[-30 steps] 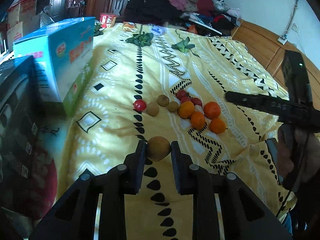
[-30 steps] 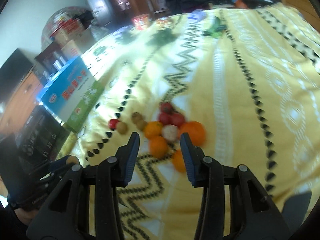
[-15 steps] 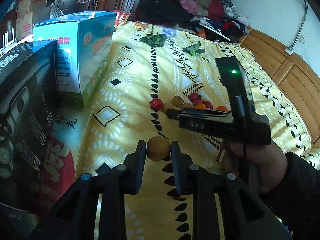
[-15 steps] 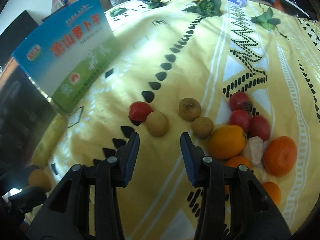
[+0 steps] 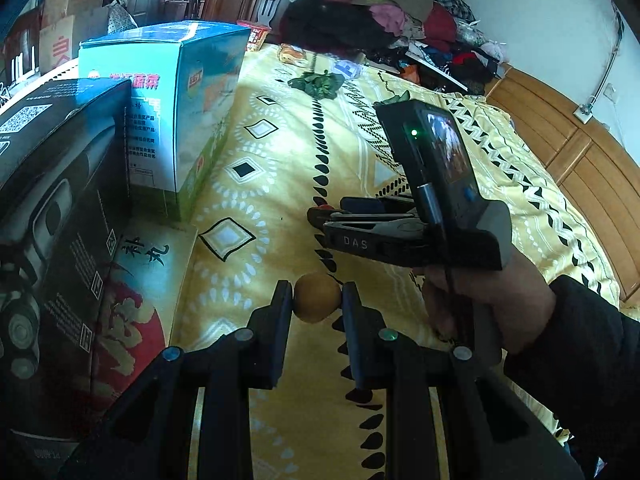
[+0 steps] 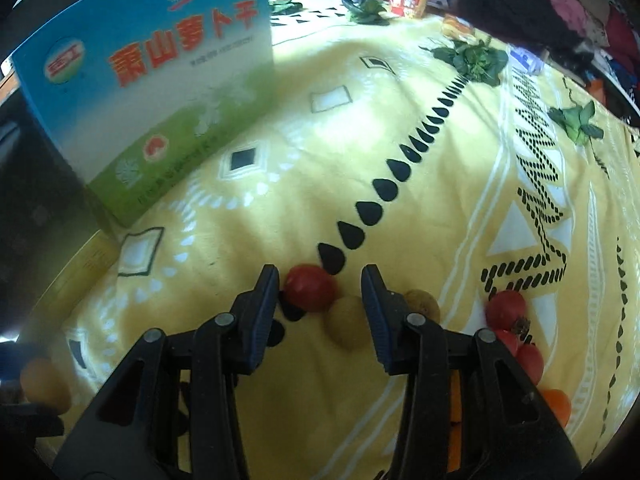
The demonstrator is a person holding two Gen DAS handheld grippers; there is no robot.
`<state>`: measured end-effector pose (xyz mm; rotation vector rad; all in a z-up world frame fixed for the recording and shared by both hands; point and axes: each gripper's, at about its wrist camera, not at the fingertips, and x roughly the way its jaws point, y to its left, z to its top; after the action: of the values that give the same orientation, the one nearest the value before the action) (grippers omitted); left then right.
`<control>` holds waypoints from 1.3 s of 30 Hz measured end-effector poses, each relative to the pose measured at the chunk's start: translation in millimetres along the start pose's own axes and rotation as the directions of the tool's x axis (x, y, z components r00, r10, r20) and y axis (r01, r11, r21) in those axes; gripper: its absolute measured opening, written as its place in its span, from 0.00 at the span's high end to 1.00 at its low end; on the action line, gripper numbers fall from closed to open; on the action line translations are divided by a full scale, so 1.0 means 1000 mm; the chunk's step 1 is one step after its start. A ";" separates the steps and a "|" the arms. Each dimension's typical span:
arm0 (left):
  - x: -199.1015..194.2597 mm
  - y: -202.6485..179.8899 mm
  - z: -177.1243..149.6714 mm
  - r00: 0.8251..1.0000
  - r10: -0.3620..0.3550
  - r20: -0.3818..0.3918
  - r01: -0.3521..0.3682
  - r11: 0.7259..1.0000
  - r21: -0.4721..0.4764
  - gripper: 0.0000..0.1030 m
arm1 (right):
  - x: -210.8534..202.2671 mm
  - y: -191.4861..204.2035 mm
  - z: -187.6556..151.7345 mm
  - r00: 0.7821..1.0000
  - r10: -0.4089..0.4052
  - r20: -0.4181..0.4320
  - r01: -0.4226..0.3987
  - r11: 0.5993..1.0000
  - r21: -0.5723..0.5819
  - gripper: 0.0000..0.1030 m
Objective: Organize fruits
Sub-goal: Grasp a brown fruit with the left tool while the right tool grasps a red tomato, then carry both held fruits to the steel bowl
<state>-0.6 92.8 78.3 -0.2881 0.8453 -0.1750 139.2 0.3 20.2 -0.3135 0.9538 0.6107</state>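
My left gripper (image 5: 317, 299) is shut on a round tan fruit (image 5: 317, 297) and holds it above the yellow bedspread; that fruit also shows at the lower left of the right wrist view (image 6: 44, 384). My right gripper (image 6: 320, 280) is open, low over the bedspread, with a red tomato (image 6: 310, 288) between its fingertips and a tan fruit (image 6: 347, 322) just behind it. More fruit lies to its right: a brown fruit (image 6: 422, 304), red tomatoes (image 6: 506, 309) and oranges (image 6: 556, 404). In the left wrist view the right gripper (image 5: 332, 218) hides the fruit pile.
A blue and green carton (image 6: 148, 76) stands at the left, also in the left wrist view (image 5: 176, 120). A black box (image 5: 52, 200) lies beside it. Leafy greens (image 6: 476, 60) lie farther up the bed. Clothes (image 5: 372, 12) are piled at the far end.
My right gripper has moved forward and down to the left end of the fruit row, with the tomato now between its fingers. My left gripper has drawn back left, still holding the tan fruit.
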 end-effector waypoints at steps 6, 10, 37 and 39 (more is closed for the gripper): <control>0.002 0.000 0.000 1.000 -0.004 -0.010 0.004 1.000 -0.012 0.76 | -0.001 -0.011 -0.007 1.000 0.022 -0.017 -0.021 0.999 0.040 0.58; 0.001 0.000 0.001 1.000 0.001 -0.005 -0.001 1.000 -0.014 0.76 | -0.001 -0.011 -0.007 1.000 0.010 -0.006 -0.010 0.999 0.048 0.63; -0.204 0.066 0.039 0.910 0.207 0.359 -0.178 0.978 -0.113 0.76 | -0.194 0.124 0.048 0.922 0.121 0.368 -0.109 0.993 -0.053 0.76; -0.226 0.089 0.037 0.891 0.257 0.373 -0.212 0.964 -0.158 0.76 | -0.197 0.149 0.056 0.915 0.157 0.371 -0.134 0.987 -0.086 0.76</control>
<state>-116.6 243.7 233.1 -0.3112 0.4847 0.1566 0.7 77.8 217.5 -0.1681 0.5903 0.8044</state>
